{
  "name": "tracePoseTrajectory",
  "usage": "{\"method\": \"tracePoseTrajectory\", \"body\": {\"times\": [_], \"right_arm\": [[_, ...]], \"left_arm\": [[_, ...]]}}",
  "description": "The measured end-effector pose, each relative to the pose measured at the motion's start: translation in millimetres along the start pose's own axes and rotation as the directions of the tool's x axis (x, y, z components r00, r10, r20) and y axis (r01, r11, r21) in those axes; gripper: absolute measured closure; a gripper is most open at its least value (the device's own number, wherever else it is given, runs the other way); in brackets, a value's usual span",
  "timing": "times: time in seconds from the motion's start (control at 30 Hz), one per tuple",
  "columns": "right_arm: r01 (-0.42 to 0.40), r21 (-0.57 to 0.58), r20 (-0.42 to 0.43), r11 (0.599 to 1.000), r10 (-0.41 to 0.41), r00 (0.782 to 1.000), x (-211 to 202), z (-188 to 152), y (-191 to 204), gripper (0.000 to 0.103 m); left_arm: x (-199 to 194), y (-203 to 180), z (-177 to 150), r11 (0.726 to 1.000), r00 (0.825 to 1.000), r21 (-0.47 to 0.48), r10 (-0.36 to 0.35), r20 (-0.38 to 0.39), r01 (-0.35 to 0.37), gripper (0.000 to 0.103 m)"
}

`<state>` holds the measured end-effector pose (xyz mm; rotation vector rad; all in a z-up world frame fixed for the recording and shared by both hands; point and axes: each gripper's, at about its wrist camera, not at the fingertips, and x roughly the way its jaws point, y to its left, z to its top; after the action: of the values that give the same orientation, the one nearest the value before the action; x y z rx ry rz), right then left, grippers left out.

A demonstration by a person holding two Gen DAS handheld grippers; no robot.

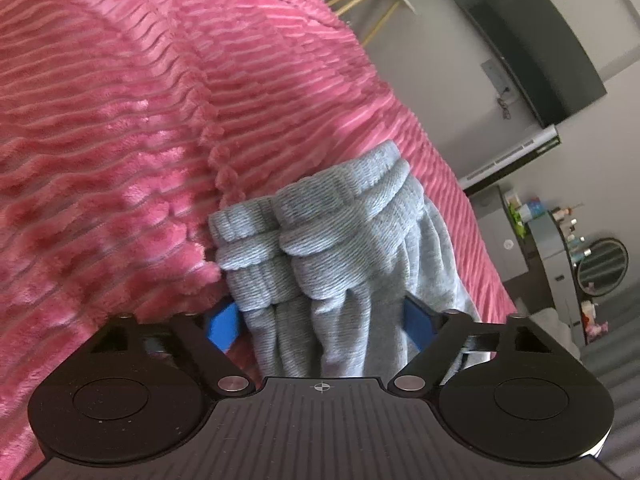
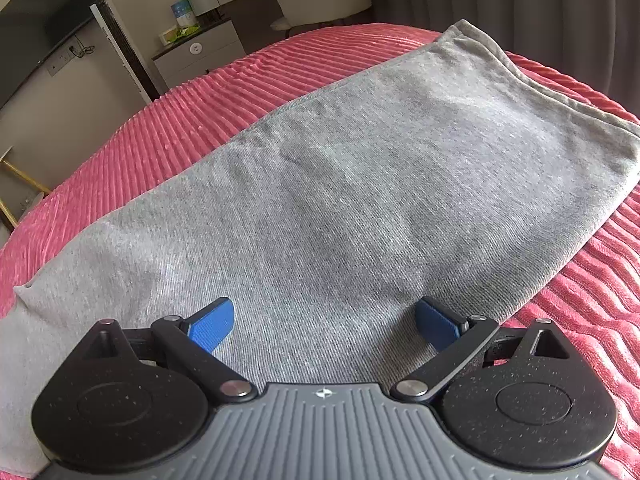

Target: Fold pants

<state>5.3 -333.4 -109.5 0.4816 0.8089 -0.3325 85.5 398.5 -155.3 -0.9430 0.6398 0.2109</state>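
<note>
- On the pink ribbed blanket that covers the bed lie the grey pants, spread flat across it; their far end reaches the bed's far right edge in the right wrist view.
- Left gripper points downward at a slant towards the bed's edge, tilted so the room beyond looks rolled sideways.
- Its blue pads stand on either side of a bunched stack of ribbed grey cuffs. The cloth fills the gap between the jaws, which are partly drawn in; whether the pads already press on it I cannot tell.
- The cuffs sit at the blanket's right-hand edge in that view, several ribbed layers piled one over another.
- Right gripper points down more steeply over the near end of the flat pants.
- Its jaws stand wide apart with only the flat cloth beneath them; the blue pads grip nothing.
- Beyond the bed stands a pale dresser.
</note>
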Motion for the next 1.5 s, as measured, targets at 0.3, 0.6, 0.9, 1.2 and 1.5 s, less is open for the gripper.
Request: {"method": "tracePoseTrajectory", "body": {"times": [0.3,0.6,0.9,1.2,1.5], "right_arm": [[-0.188,0.272,0.109,0.944,0.164,0.98,-16.7,8.9,-53.6,0.006],[-0.192,0.478,0.347,0.857,0.017,0.938,-56.9,23.7,-178.8,0.006],[-0.268,0.686,0.276,0.677,0.099,0.956,-22.5,31.5,-251.7,0.061],[-0.336,0.679,0.283,0.652,0.189,0.94,0.9,37.0,-280.4,0.089],[-0.397,0.632,0.324,0.666,0.238,0.916,10.5,52.1,-274.1,0.093]], "left_arm": [[-19.0,7.2,-8.1,0.999,1.0,-0.036,0.0,0.002,0.0,0.024],[-62.8,-12.2,-42.6,0.997,0.997,-0.023,0.075,0.032,-0.074,0.023],[-74.5,-112.4,-112.6,0.994,0.995,0.088,-0.063,-0.08,0.07,0.01],[-29.1,-152.5,-200.0,0.987,0.971,0.147,-0.024,-0.24,0.06,0.01],[-25.5,-163.7,-212.5,0.964,0.973,0.266,0.044,-0.228,0.019,0.01]]}}
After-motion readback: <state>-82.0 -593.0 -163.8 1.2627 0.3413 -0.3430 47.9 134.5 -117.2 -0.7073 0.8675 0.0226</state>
